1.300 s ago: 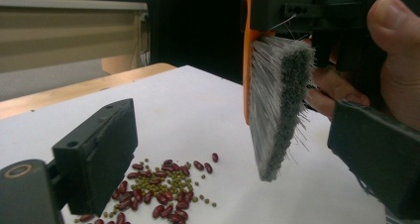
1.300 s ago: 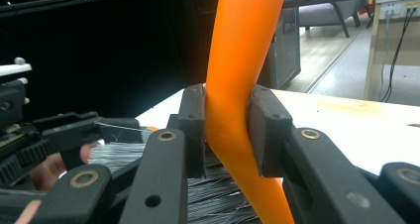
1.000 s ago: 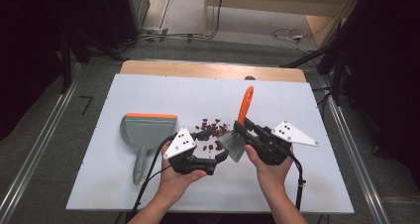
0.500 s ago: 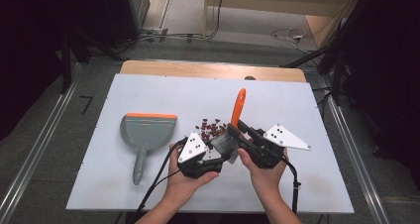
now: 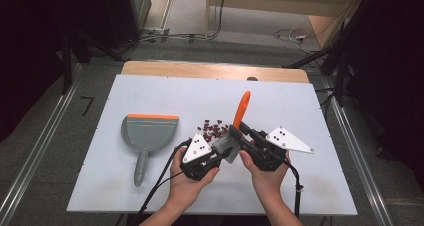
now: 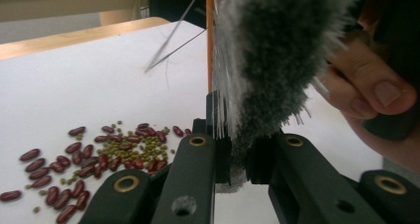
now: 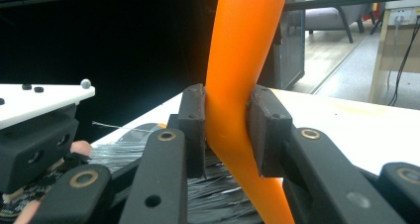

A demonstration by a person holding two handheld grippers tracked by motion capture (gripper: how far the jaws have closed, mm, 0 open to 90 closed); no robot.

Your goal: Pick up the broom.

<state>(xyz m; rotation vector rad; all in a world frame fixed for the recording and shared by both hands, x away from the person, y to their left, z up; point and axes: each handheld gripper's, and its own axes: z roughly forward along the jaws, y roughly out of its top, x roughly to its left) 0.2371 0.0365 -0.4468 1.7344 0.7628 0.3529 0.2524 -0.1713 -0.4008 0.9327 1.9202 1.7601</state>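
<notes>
Beside the pile of beans, just on the person's side of it, a hand brush is held off the white table by both tools at once. Right gripper: jaws clamped on the orange handle, which rises up and away from the beans toward the far edge of the table. Left gripper: its jaws have just been closing and now pinch the grey bristles at their lower end, with the tuft squeezed between the pads. Seen along the left gripper, the beans are a loose scatter of red kidney beans mixed with small green mung beans, lying on the table just beside the brush head. Grey dustpan, orange-edged: flat on the table, well apart from the beans on the far side from the right gripper, handle toward the person. Judged risks from this state: a hold on soft bristles is weak, so the head may slip free if the handle grip is loosened; bent bristles could spring back and flick beans outward; the low-hanging brush head may drag through the pile and spread it before the dustpan is in place to receive anything.
</notes>
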